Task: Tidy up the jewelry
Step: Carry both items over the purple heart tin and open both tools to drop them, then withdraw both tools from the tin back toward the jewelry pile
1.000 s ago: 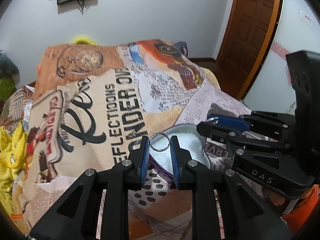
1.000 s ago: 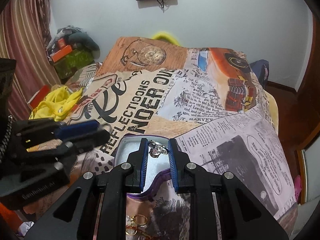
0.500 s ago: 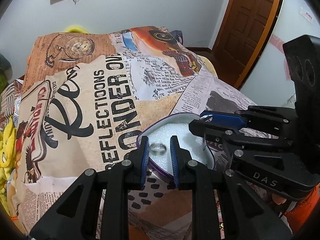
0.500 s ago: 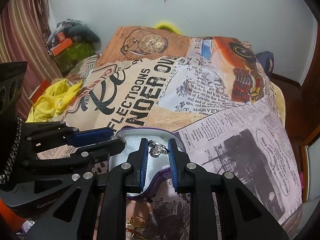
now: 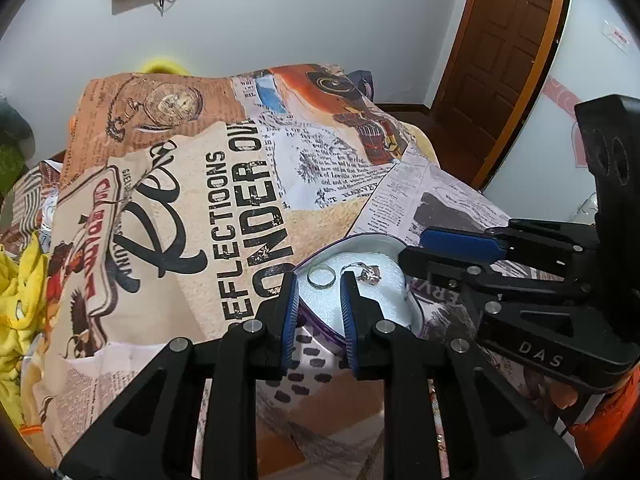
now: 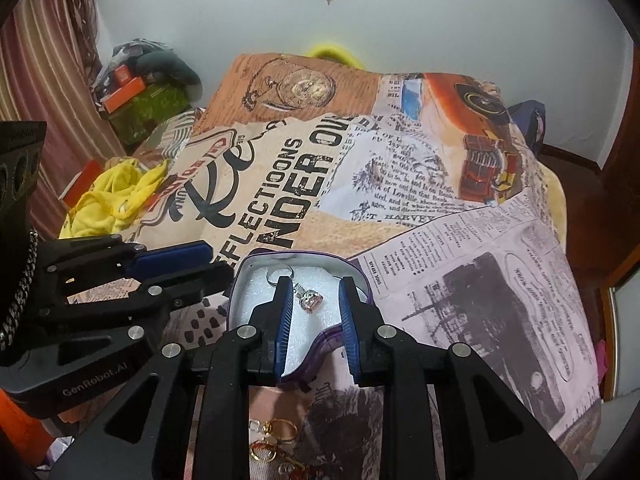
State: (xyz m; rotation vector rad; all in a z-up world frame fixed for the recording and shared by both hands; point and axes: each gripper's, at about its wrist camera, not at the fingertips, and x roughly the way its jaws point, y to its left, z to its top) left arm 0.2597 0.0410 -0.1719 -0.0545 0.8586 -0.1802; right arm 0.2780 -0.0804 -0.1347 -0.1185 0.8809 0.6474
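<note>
A purple-rimmed tin [image 5: 372, 240] [image 6: 320, 258] lined with white foam lies on the printed bedspread. A plain silver ring [image 5: 321, 276] [image 6: 278, 274] rests on the foam just past my left gripper [image 5: 319, 282] [image 6: 218, 260], whose narrowly parted pads do not touch it. Beside it lies an ornate silver ring with a stone [image 5: 368, 274] [image 6: 310, 300]. It sits loose between the fingers of my right gripper [image 6: 313, 286] [image 5: 412, 246], whose jaws are opening.
Gold earrings [image 6: 276, 432] lie on the bedspread near the front edge, below the right gripper. Yellow cloth [image 6: 112, 200] is bunched at the bed's left side, with boxes [image 6: 128, 88] piled behind. A wooden door [image 5: 500, 60] stands at the right.
Each gripper held its ring between its pads. Both rings now lie on the foam in the tin, free of the pads. The right jaws have widened slightly.
</note>
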